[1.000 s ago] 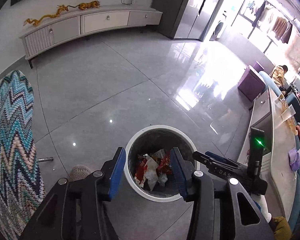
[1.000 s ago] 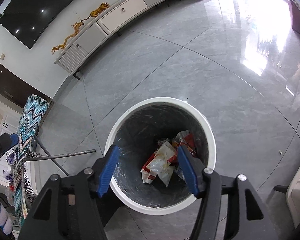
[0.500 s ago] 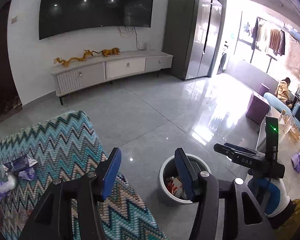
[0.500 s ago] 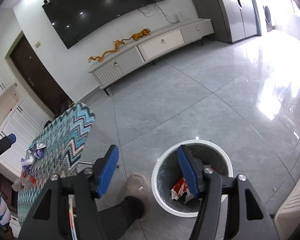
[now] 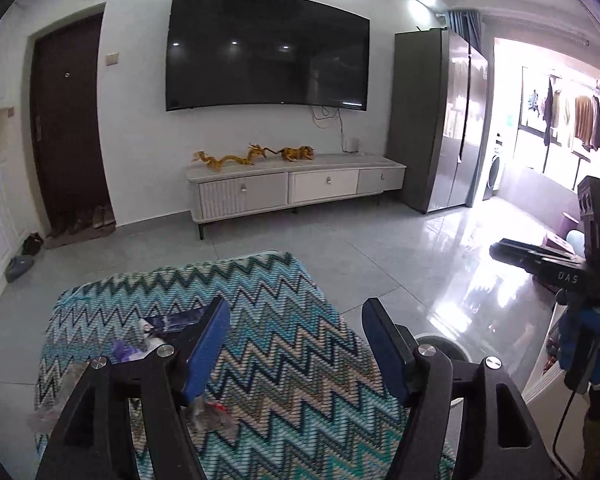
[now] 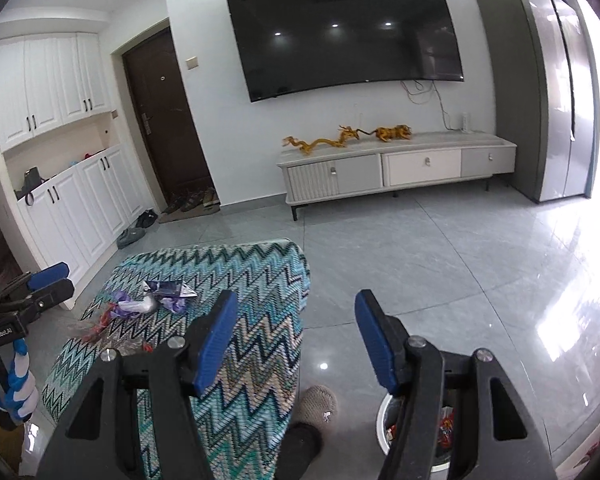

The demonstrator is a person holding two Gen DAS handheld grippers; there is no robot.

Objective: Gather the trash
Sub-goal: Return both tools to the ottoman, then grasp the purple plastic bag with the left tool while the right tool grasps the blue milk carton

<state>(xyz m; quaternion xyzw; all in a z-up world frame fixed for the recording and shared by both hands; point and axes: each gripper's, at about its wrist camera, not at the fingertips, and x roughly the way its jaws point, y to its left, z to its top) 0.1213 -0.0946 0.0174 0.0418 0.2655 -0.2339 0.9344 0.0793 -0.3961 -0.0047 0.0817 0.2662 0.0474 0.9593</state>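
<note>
Left gripper [image 5: 296, 344] jaws opening, empty; right gripper [image 6: 296, 340] agape, empty; wrappers [image 6: 156, 300] on zigzag cloth [image 6: 260, 280] at ten o'clock; bin [image 6: 384, 420] at five o'clock

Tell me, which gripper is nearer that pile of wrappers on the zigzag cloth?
Left. The left gripper hangs right beside the wrappers, its empty jaws opening; the right gripper sits farther off, between cloth and trash bin.

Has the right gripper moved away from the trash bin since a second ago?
Yes. The right gripper has risen off the trash bin, now low in view, facing the zigzag-covered table.
</note>
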